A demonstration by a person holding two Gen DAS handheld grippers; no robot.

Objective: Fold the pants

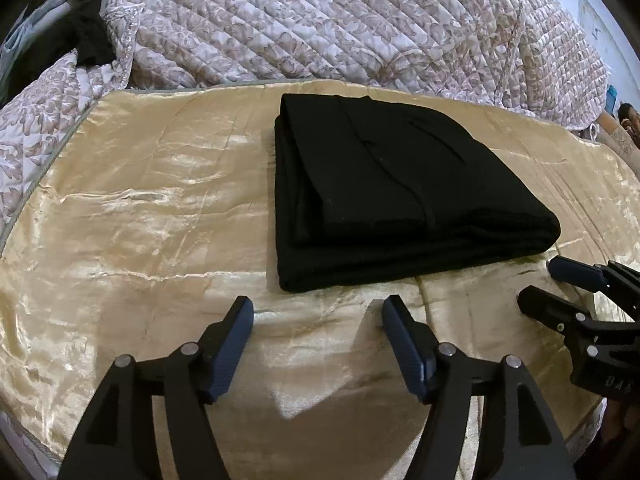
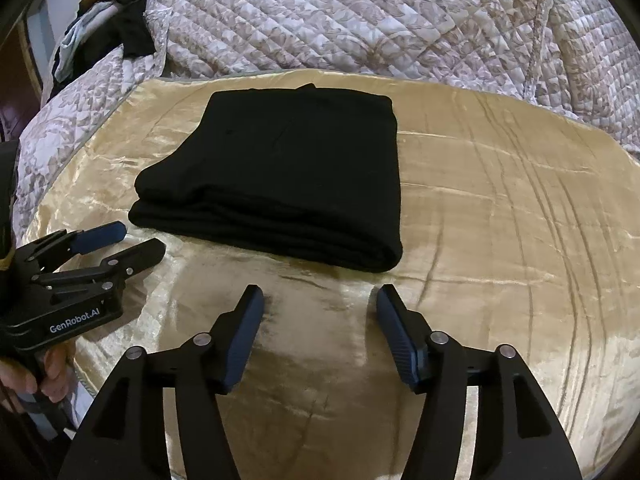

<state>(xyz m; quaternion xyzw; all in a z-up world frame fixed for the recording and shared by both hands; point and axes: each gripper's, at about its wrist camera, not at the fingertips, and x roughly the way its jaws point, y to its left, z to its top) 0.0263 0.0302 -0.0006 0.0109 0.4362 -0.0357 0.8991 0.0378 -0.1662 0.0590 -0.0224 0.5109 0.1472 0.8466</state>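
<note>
The black pants (image 1: 384, 192) lie folded into a compact rectangle of several layers on a gold satin sheet (image 1: 152, 208). They also show in the right wrist view (image 2: 288, 176). My left gripper (image 1: 318, 308) is open and empty, hovering just in front of the pants' near edge. It also shows at the left of the right wrist view (image 2: 138, 240). My right gripper (image 2: 320, 296) is open and empty, just in front of the pants' near right corner. It also shows at the right edge of the left wrist view (image 1: 540, 284).
A quilted floral bedspread (image 1: 320, 24) is bunched up behind the sheet (image 2: 500, 220). Dark clothing (image 2: 128, 28) lies at the far left corner. A hand (image 2: 44, 372) holds the left gripper's handle.
</note>
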